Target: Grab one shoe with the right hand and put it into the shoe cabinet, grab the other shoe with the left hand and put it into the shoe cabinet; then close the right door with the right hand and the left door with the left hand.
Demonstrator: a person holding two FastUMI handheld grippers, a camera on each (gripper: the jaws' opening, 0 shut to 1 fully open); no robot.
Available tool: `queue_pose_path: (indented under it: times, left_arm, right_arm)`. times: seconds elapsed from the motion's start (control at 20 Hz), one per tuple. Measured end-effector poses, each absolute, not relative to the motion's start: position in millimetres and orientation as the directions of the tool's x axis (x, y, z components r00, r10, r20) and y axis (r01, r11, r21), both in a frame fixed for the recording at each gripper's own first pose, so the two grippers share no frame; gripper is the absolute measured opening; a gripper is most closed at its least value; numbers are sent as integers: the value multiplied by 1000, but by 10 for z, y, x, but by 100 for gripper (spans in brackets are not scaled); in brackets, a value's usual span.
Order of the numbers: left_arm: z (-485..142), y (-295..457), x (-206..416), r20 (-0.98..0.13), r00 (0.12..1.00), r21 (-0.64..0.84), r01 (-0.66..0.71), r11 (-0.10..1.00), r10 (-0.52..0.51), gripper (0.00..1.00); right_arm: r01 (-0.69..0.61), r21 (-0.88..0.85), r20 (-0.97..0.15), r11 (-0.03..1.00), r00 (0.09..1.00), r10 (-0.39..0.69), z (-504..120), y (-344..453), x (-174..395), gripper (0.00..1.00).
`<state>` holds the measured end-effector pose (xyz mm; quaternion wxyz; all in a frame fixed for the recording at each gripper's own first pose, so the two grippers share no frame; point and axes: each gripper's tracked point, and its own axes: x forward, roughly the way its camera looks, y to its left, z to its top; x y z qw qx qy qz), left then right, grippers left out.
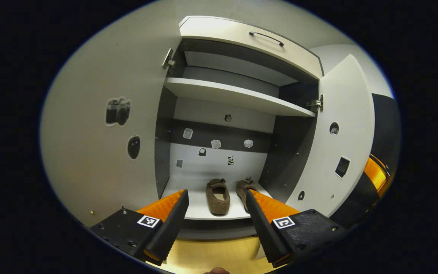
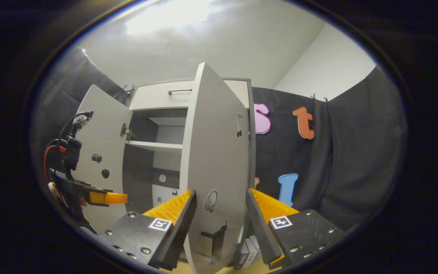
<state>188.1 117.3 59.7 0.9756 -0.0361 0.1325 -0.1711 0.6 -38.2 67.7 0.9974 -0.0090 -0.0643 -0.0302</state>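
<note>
Standing open on both sides, the shoe cabinet (image 1: 238,97) serves as the landmark here. In the left gripper view, the left gripper (image 1: 216,213) faces its interior with fingers spread wide apart, holding nothing. On the cabinet's bottom shelf lie two brown shoes: one shoe (image 1: 218,196) sits in the middle, and the other shoe (image 1: 245,190) lies just beside it, toward the right door (image 1: 337,152), partly hidden behind a finger. The left door (image 1: 101,129) carries a camera sticker (image 1: 118,111) and a dark round sticker below it. Small stickers dot the cabinet's back wall; no writing on them can be read. A drawer (image 1: 249,42) with a handle sits at the cabinet's top.

In the right gripper view, the right gripper (image 2: 221,213) has its fingers spread either side of the right door's edge, not pressing it. The left gripper appears in front of the left door.
</note>
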Motion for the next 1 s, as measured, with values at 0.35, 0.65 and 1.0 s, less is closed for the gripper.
queue_pose_path:
  times: [0.35, 0.65, 1.0]
  left_arm:
    - [699, 1353, 1581, -217, 917, -113, 317, 942, -334, 92]
    - [760, 1645, 1387, -216, 937, -100, 260, 960, -276, 92]
    - [947, 1887, 1021, -195, 950, -111, 224, 968, -243, 92]
  right_arm:
    - [-50, 0, 117, 999, 992, 49, 593, 110, 227, 79]
    - [-123, -7, 123, 992, 985, 123, 594, 467, 226, 79]
    - [-167, 15, 120, 986, 979, 164, 582, 658, 112, 79]
